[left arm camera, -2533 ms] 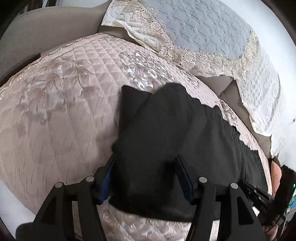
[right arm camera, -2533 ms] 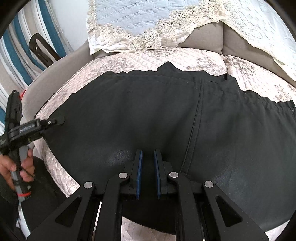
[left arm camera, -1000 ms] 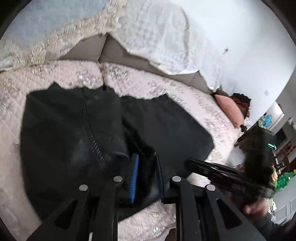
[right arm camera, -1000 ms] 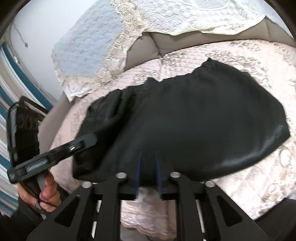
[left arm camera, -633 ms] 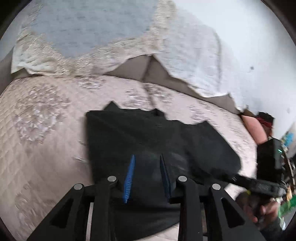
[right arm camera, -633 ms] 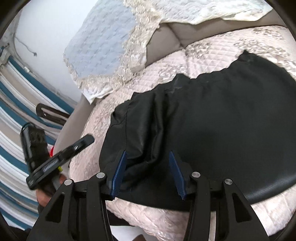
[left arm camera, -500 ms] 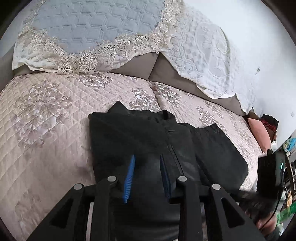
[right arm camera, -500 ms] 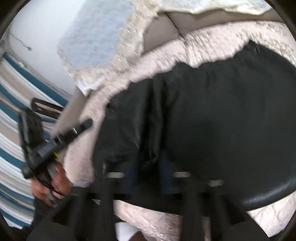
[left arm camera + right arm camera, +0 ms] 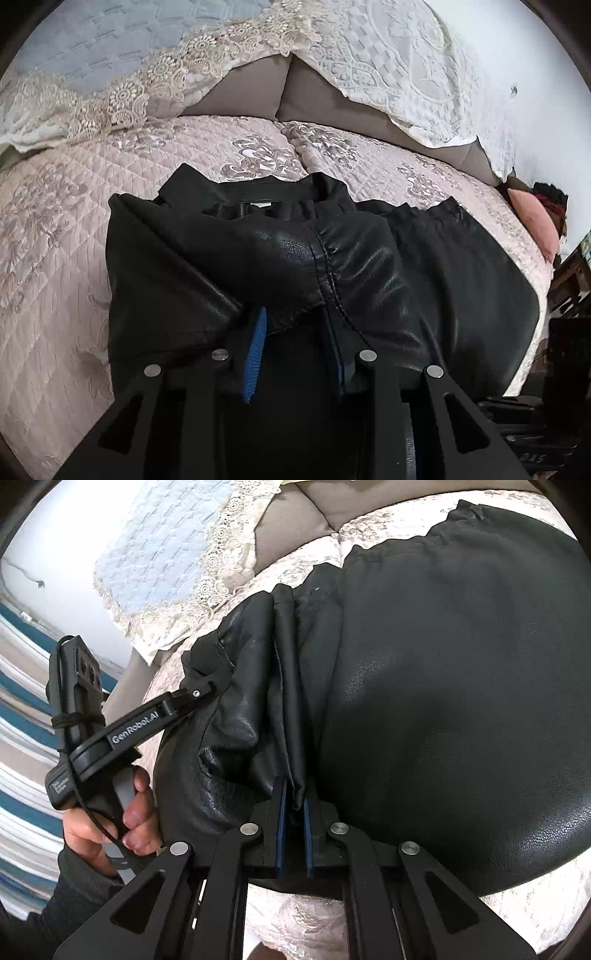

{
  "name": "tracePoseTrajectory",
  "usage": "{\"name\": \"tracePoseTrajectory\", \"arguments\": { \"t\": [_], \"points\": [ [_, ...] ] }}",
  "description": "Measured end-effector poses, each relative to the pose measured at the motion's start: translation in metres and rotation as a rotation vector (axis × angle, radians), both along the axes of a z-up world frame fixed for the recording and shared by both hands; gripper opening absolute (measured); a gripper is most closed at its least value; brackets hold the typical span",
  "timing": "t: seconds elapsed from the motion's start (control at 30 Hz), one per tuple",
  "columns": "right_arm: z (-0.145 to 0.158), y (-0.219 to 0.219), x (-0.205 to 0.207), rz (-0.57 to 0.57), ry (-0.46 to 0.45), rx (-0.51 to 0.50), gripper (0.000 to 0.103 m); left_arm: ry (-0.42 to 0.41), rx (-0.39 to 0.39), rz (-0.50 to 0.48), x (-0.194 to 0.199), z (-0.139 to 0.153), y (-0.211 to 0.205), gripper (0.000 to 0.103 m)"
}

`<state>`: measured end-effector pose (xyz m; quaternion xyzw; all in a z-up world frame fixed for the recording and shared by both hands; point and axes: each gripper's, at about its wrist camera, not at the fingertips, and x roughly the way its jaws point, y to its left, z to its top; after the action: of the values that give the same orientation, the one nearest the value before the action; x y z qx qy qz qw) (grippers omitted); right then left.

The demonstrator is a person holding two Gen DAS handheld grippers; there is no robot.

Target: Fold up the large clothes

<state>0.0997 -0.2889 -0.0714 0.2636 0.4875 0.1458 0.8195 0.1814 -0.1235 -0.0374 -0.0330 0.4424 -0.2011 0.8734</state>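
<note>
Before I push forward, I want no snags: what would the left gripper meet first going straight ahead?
The black leather garment: its raised fold lies right at the left gripper, jaws apart around it.

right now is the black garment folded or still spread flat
Partly folded: the black garment has one bunched layer doubled over itself, pinched by the right gripper, while its other half lies flat on the quilted cover.

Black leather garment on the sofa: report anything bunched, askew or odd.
The black leather garment is not flat: its left part is gathered into upright pleats that run into the shut right gripper. In the left wrist view a puckered fold humps over the left gripper.
</note>
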Motion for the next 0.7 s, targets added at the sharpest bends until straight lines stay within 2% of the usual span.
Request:
{"name": "tracePoseTrajectory", "arguments": {
  "t": [0.2,0.27,0.37,0.47,0.6,0.7],
  "points": [
    [0.013,0.006,0.001,0.028,-0.013,-0.032,0.007,-0.020,0.035,0.009,-0.001,0.001,-0.003,0.033],
    [0.030,0.006,-0.004,0.021,-0.038,-0.071,0.013,-0.032,0.075,-0.001,-0.007,0.012,-0.007,0.032],
    [0.055,-0.004,-0.018,-0.012,-0.111,-0.115,0.014,-0.067,0.030,-0.038,-0.016,0.036,-0.013,0.032],
    [0.062,-0.020,-0.027,-0.064,-0.115,-0.135,0.014,-0.101,0.041,-0.045,-0.011,0.046,-0.025,0.032],
    [0.061,-0.041,-0.042,-0.127,-0.096,-0.142,0.014,-0.036,0.019,-0.062,0.005,0.029,-0.043,0.032],
    [0.057,-0.055,-0.058,-0.167,-0.074,-0.142,0.014,-0.029,0.074,-0.062,0.003,0.006,-0.055,0.032]
  ]
}}
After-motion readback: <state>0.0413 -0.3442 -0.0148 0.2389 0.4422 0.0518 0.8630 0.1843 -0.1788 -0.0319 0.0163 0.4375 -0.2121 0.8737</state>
